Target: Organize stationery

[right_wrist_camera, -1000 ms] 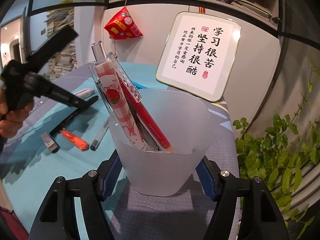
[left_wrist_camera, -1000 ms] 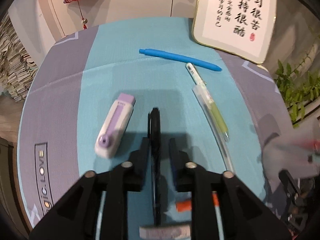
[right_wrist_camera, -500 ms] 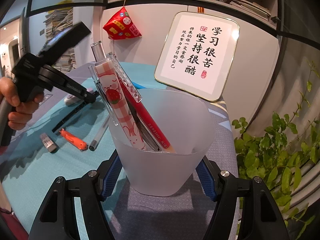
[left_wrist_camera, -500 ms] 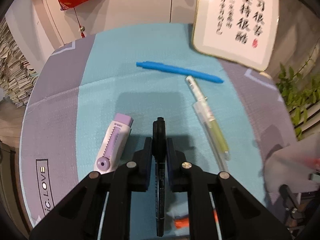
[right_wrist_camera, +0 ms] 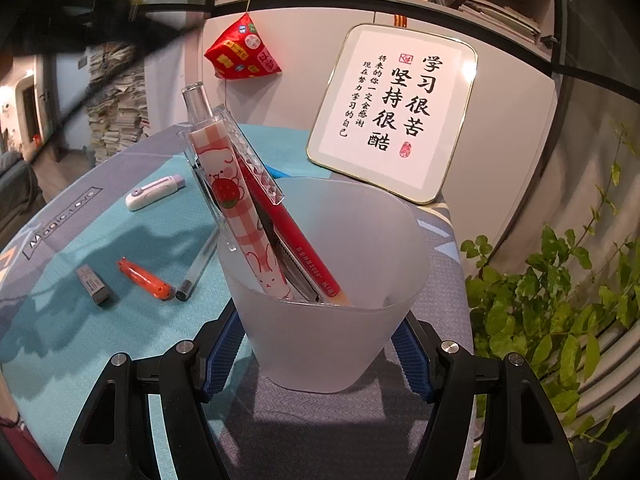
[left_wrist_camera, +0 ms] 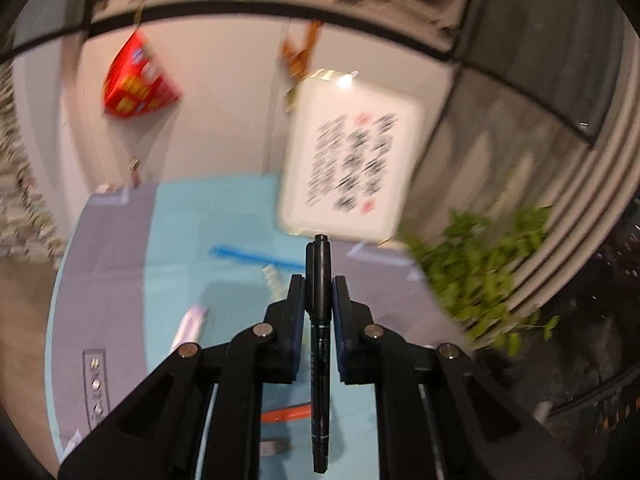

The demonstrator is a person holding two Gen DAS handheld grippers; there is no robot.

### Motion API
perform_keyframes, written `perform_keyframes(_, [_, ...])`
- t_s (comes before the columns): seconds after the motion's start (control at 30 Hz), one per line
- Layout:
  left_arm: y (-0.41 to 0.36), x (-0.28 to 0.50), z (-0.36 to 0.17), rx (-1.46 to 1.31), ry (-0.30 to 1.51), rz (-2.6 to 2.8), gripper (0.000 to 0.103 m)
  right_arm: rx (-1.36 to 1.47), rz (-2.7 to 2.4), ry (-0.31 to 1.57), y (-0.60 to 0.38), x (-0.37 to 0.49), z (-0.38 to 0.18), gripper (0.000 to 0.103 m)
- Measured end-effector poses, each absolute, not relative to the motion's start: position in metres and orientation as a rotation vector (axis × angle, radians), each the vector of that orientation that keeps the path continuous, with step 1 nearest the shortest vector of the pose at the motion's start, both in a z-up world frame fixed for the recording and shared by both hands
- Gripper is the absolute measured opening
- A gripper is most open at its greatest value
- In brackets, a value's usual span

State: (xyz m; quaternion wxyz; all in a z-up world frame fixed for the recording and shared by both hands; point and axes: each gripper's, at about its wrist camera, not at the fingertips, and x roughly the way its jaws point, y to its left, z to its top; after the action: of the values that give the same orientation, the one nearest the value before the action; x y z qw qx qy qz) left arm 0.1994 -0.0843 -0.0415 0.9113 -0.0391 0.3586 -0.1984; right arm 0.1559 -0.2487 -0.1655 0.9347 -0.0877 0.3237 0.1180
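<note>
My left view is smeared by motion — the writing on the sign (left_wrist_camera: 352, 160) is unreadable streaks, and the plant (left_wrist_camera: 488, 280) and red ornament (left_wrist_camera: 136, 80) are blurs. My jaws cover the middle of the black marker (left_wrist_camera: 319, 320) and most of the bench (left_wrist_camera: 112, 264) things: only an end of the blue pen (left_wrist_camera: 248, 257), a pale purple tip (left_wrist_camera: 192, 320), an orange sliver (left_wrist_camera: 286, 414) and a grey stub (left_wrist_camera: 274, 447) show. In my right view a dark blurred shape (right_wrist_camera: 80, 16) fills the top left corner — I cannot tell what it is. The cup (right_wrist_camera: 320, 344) hides the pens' (right_wrist_camera: 256, 220) lower ends, and the clear pen (right_wrist_camera: 198, 270) runs behind it.
</note>
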Motion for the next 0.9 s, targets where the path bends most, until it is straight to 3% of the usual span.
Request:
perform_keyframes(0.23, [-0.139, 0.188, -0.009, -0.043, 0.652, -0.525, 0.011, -0.176, 0.238, 0.663, -0.249, 0.157, -0.165, 0.070])
perform_keyframes(0.5, [-0.175, 0.197, -0.018, 0.000, 0.671, -0.549, 0.011, -0.174, 0.239, 0.663, -0.251, 0.157, -0.166, 0.071])
perform_keyframes(0.73, [-0.124, 0.203, -0.028, -0.023, 0.676, -0.445, 0.010, -0.174, 0.240, 0.663, -0.252, 0.158, -0.166, 0.071])
perform_keyframes(0.9, [-0.105, 0.227, -0.077, 0.050, 0.800, -0.348, 0.012, -0.172, 0.241, 0.664, -0.251, 0.157, -0.166, 0.071])
